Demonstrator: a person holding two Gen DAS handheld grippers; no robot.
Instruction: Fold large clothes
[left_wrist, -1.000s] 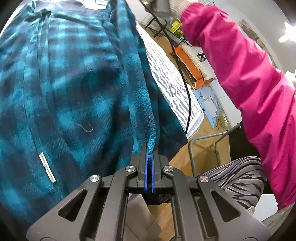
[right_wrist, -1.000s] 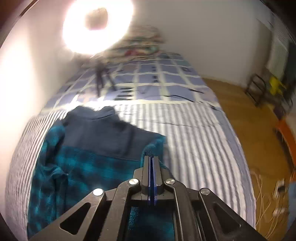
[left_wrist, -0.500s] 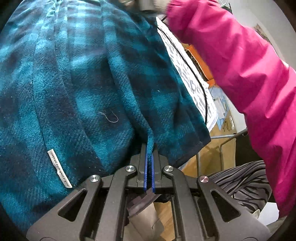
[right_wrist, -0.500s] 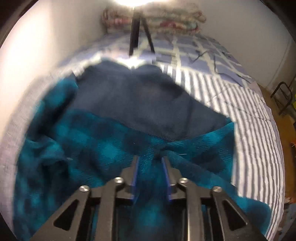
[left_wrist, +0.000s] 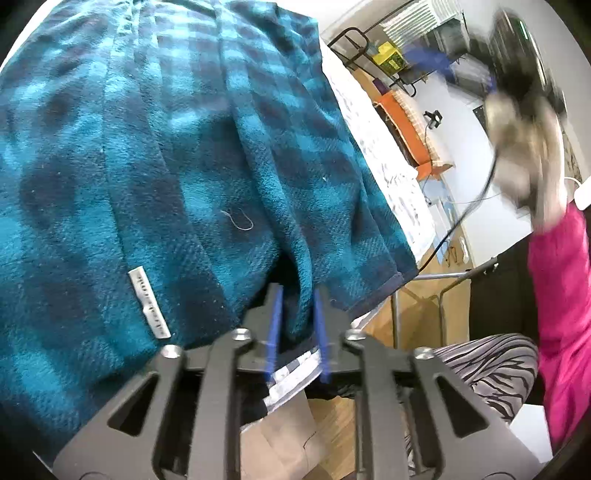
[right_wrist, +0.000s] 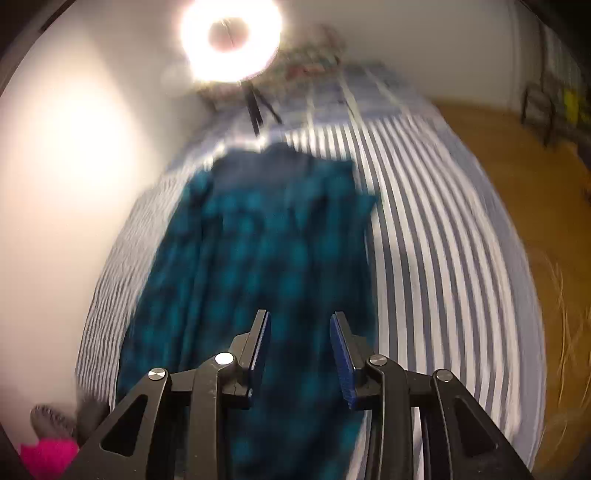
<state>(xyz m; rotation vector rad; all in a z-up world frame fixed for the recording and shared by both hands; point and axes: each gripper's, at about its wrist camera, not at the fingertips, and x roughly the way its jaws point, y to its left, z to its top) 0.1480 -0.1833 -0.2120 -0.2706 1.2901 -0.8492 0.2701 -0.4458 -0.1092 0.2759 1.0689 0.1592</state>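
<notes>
Label (left_wrist: 149, 301) in left view only

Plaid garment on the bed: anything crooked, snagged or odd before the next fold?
One oddity: a loose pale thread curls on the plaid garment, right of its white label. A fabric ridge stands between the opening left gripper jaws. The hem corner overhangs the striped bed.

A glowing ring light (right_wrist: 231, 38) on a tripod stands at the striped bed's (right_wrist: 436, 236) far end; wooden floor (right_wrist: 517, 184) runs along its right edge.
</notes>
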